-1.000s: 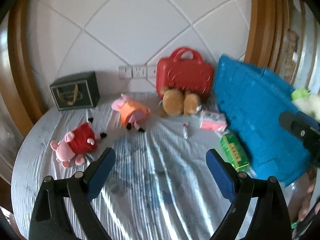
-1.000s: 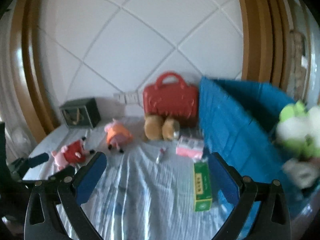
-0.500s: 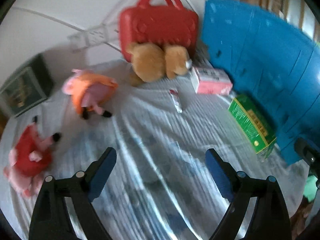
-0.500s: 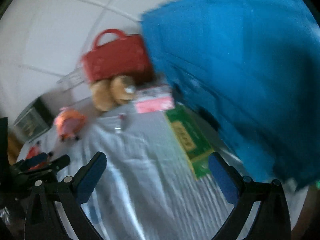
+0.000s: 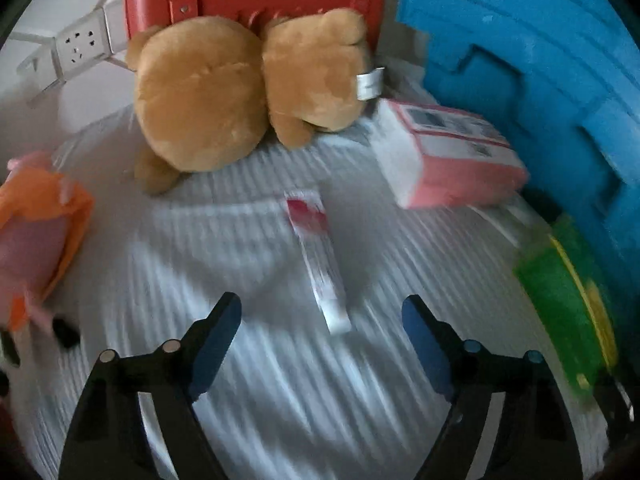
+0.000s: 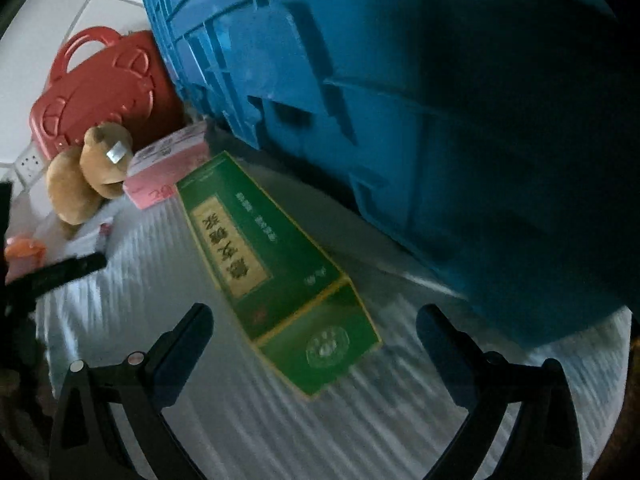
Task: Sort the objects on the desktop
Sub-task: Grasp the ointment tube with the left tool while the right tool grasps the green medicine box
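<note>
1. Orange-and-pink plush [image 5: 36, 232], left edge of left wrist view: soft, light. One seen.
2. Brown bear [image 5: 240, 92], upper centre: squashy. One.
3. Small tube [image 5: 316, 256], centre, tip between the left gripper [image 5: 320, 320] fingers, untouched; jaws wide but closing. Light, slippery; pinch mid-body. One.
4. Pink box [image 5: 448, 152], green box [image 6: 276, 264]: stiff card, grip the long sides. One each. Right gripper [image 6: 312, 332] gapes around the green box's near end.
5. Blue crate [image 6: 440, 120], right: rigid. One.

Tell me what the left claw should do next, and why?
Probably lower the left gripper a little further over the small white-and-red tube while its jaws close. The tube lies flat on the striped cloth, just ahead of the blue fingertips, and nothing is between them yet.
</note>
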A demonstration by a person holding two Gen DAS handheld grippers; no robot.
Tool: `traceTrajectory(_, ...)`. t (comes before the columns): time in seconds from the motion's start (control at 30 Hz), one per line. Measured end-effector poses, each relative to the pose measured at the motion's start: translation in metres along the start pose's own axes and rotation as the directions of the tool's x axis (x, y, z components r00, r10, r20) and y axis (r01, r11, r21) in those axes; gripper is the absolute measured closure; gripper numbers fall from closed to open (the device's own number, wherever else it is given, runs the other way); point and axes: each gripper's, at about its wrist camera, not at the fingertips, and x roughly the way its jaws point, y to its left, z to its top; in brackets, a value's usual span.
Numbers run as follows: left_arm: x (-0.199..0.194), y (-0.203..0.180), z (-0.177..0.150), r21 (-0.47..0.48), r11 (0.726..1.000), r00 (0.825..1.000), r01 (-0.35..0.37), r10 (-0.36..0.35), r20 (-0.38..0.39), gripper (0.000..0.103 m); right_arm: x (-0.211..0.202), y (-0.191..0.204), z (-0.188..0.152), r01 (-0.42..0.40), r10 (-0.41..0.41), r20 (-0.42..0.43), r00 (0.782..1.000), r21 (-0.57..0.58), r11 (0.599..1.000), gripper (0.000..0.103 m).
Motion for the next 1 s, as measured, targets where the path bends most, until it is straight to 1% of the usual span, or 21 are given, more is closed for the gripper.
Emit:
traceTrajectory(0.03,0.005,0.000,0.003,0.000,1.000,1.000,-0.004,0.004,-0.002,0.022,0.003,0.001,0.003,0.001,-0.001,0.000,1.000,-0.009,1.000,0.000)
traceTrajectory(0.07,0.007,-0.001,0.006,0.009,1.000,1.000,-0.023,0.022,0.014,0.024,0.008,0.002,0.005,0.005,-0.005,0.001,1.000,-0.018,1.000,0.000)
traceTrajectory(0.13,0.012,-0.005,0.010,0.033,0.998,0.998,-0.056,0.055,0.017,0.030,0.017,0.005,0.010,0.005,-0.005,-0.003,1.000,-0.022,1.000,0.000)
traceTrajectory(0.2,0.009,-0.005,0.006,0.037,0.998,0.998,-0.057,0.056,0.031,0.036,0.026,0.007,0.013,-0.003,0.003,-0.006,1.000,-0.011,1.000,0.000)
traceTrajectory(0.23,0.007,-0.005,0.003,0.035,0.998,0.998,-0.057,0.056,0.039,0.045,0.028,0.008,0.013,-0.001,0.001,0.008,1.000,0.001,1.000,0.000)
traceTrajectory(0.27,0.005,-0.004,0.002,0.035,0.998,0.998,-0.056,0.055,0.043,0.052,0.029,0.009,0.013,-0.002,0.002,0.022,1.000,0.007,1.000,0.000)
traceTrajectory(0.33,-0.001,-0.003,-0.003,0.033,0.998,0.998,-0.045,0.043,0.043,0.085,0.030,0.010,0.013,0.002,-0.003,0.029,1.000,0.018,1.000,0.000)
traceTrajectory(0.43,-0.007,-0.003,-0.011,0.026,0.999,0.999,-0.030,0.029,0.037,0.086,0.032,0.012,0.013,-0.026,0.024,0.028,0.999,0.042,0.999,0.000)
traceTrajectory(0.47,-0.008,-0.003,-0.014,0.027,0.999,0.999,-0.029,0.028,0.035,0.086,0.033,0.017,0.013,-0.027,0.026,0.018,0.999,0.021,0.999,0.006)
traceTrajectory(0.5,-0.011,-0.003,-0.017,0.028,0.999,0.999,-0.030,0.029,0.029,0.086,0.035,0.024,0.011,-0.030,0.030,0.004,1.000,-0.006,1.000,0.019)
traceTrajectory(0.53,-0.014,-0.004,-0.022,0.029,0.999,0.999,-0.026,0.025,0.020,0.086,0.035,0.032,0.008,-0.035,0.035,-0.005,0.999,-0.030,0.999,0.028)
traceTrajectory(0.6,-0.020,-0.002,-0.029,0.024,0.999,1.000,-0.022,0.021,0.013,0.086,0.036,0.047,0.005,-0.046,0.045,-0.013,0.999,-0.069,0.997,0.038)
traceTrajectory(0.73,-0.025,0.001,-0.038,0.018,1.000,1.000,-0.020,0.019,0.016,0.086,0.042,0.066,0.007,-0.086,0.082,-0.042,0.996,-0.095,0.992,0.039)
traceTrajectory(0.8,-0.026,0.002,-0.040,0.008,1.000,1.000,-0.015,0.015,0.014,0.086,0.048,0.070,0.010,-0.083,0.078,-0.052,0.996,-0.105,0.991,0.035)
traceTrajectory(0.83,-0.028,0.002,-0.041,0.004,1.000,1.000,-0.014,0.014,0.010,0.086,0.050,0.073,0.012,-0.088,0.083,-0.050,0.995,-0.110,0.990,0.035)
traceTrajectory(0.87,-0.029,0.002,-0.042,0.002,1.000,1.000,-0.015,0.015,0.007,0.086,0.052,0.075,0.013,-0.096,0.090,-0.052,0.995,-0.118,0.988,0.038)
traceTrajectory(0.9,-0.030,0.001,-0.043,0.002,1.000,1.000,-0.017,0.017,0.003,0.086,0.053,0.078,0.015,-0.099,0.092,-0.055,0.994,-0.133,0.986,0.049)
traceTrajectory(0.97,-0.032,0.002,-0.042,0.011,0.999,0.999,-0.045,0.045,0.009,0.086,0.048,0.081,0.015,-0.118,0.110,-0.061,0.992,-0.151,0.981,0.049)
traceTrajectory(1.0,-0.039,0.003,-0.045,0.015,0.998,0.998,-0.060,0.060,0.018,0.086,0.041,0.083,0.014,-0.124,0.117,-0.048,0.992,-0.161,0.979,0.049)
